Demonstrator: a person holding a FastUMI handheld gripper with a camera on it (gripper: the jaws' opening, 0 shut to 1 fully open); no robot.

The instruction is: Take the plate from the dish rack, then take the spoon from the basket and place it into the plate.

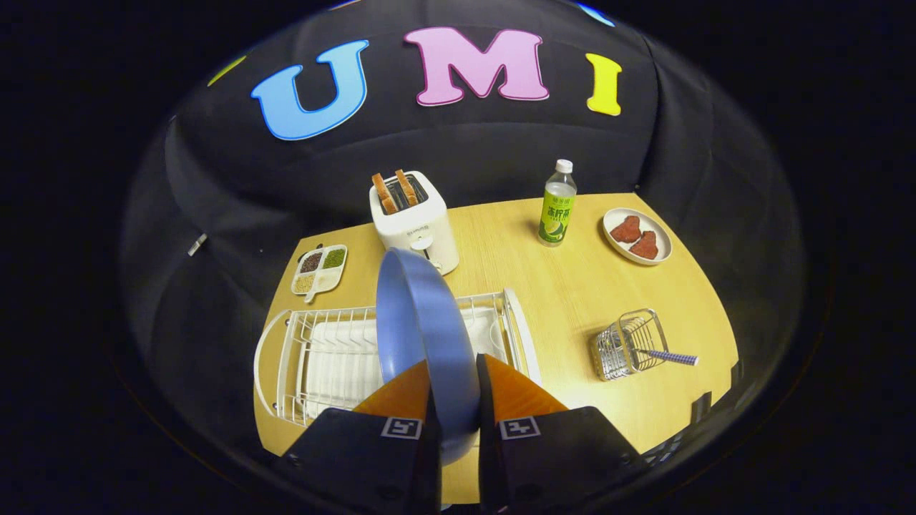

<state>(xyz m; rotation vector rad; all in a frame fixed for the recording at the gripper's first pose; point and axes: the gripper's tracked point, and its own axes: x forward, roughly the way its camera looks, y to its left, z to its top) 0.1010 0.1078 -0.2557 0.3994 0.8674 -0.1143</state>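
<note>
A blue plate (418,322) stands on edge between my two orange fingers (512,393), which press on its rim from both sides. My gripper (456,390) holds it above the white dish rack (315,357); whether the plate still touches the rack I cannot tell. To the right of the rack a small wire basket (626,343) lies on the table. A spoon with a blue patterned handle (669,355) sticks out of it to the right; its bowl end is hidden inside the basket.
A white toaster (415,222) with two bread slices stands behind the rack. A divided snack tray (320,268) sits to its left. A green bottle (557,204) and a small plate of red pieces (637,236) are at the far right of the wooden table (565,300).
</note>
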